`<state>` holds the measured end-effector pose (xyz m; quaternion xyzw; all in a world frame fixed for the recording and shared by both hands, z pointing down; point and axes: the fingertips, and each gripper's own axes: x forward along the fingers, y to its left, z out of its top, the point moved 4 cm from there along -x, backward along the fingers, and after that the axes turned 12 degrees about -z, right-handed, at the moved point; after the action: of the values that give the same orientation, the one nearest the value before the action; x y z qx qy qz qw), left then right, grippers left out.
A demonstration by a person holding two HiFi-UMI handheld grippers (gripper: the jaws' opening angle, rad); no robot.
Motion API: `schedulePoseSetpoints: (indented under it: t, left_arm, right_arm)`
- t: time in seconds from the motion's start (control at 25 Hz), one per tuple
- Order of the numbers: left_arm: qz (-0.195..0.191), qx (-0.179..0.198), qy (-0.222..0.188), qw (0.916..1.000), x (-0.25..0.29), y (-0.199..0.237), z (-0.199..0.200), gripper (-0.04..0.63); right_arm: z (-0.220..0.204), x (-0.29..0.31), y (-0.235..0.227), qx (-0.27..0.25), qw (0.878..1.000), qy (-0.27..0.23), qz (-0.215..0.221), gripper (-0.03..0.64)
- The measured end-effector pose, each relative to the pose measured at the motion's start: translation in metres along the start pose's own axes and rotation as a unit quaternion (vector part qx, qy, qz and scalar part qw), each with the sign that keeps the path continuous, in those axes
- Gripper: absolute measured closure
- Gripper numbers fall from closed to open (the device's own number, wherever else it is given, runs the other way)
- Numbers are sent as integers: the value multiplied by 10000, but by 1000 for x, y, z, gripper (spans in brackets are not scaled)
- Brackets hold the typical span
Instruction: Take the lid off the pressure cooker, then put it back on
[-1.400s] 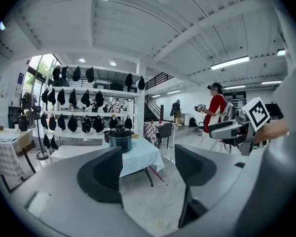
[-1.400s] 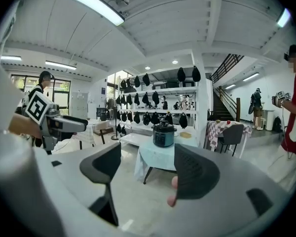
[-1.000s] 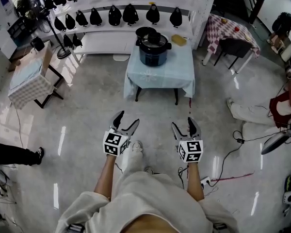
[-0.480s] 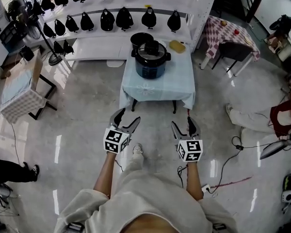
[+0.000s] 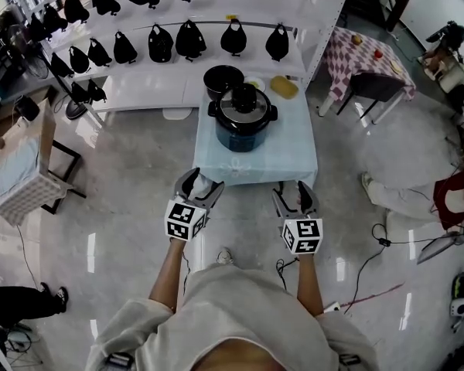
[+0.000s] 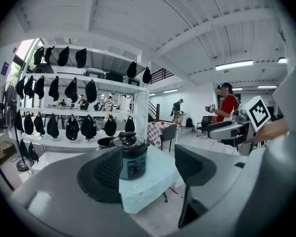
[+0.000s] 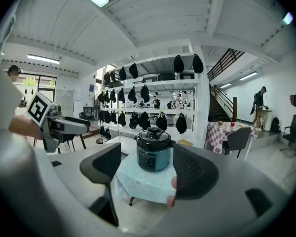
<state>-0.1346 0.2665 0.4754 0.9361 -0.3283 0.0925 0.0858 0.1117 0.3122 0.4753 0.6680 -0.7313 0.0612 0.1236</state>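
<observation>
A dark blue pressure cooker [image 5: 242, 120] stands on a small table with a pale blue cloth [image 5: 286, 161], its black-knobbed lid [image 5: 243, 103] seated on top. It also shows in the left gripper view as the cooker [image 6: 133, 159] and in the right gripper view as the cooker [image 7: 152, 149], framed between the jaws. My left gripper [image 5: 199, 190] hovers open over the table's near left corner. My right gripper [image 5: 295, 199] is open at the near right corner. Both hold nothing and are well short of the cooker.
A black pot [image 5: 222, 78] and a yellow object [image 5: 284, 87] sit behind the cooker. White shelves with several black bags [image 5: 189, 37] stand beyond. A checkered table [image 5: 367, 52] and chair are at right, another table [image 5: 19, 168] at left. Cables [image 5: 371, 246] cross the floor.
The view has closed in on the cooker table. Both grippers, which were over bare floor, now reach the table's near edge, still open.
</observation>
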Motion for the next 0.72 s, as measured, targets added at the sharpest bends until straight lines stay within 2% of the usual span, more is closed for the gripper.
schedulePoseSetpoints:
  t: [0.44, 0.72]
  left_arm:
    - [-200, -107, 142, 9996, 59, 73, 4, 282]
    - [-105, -149, 185, 9997, 109, 116, 4, 282]
  right_arm:
    - [2, 81, -4, 6, 9994, 293, -181, 302]
    - [1, 149, -21, 3, 9994, 347, -87, 302]
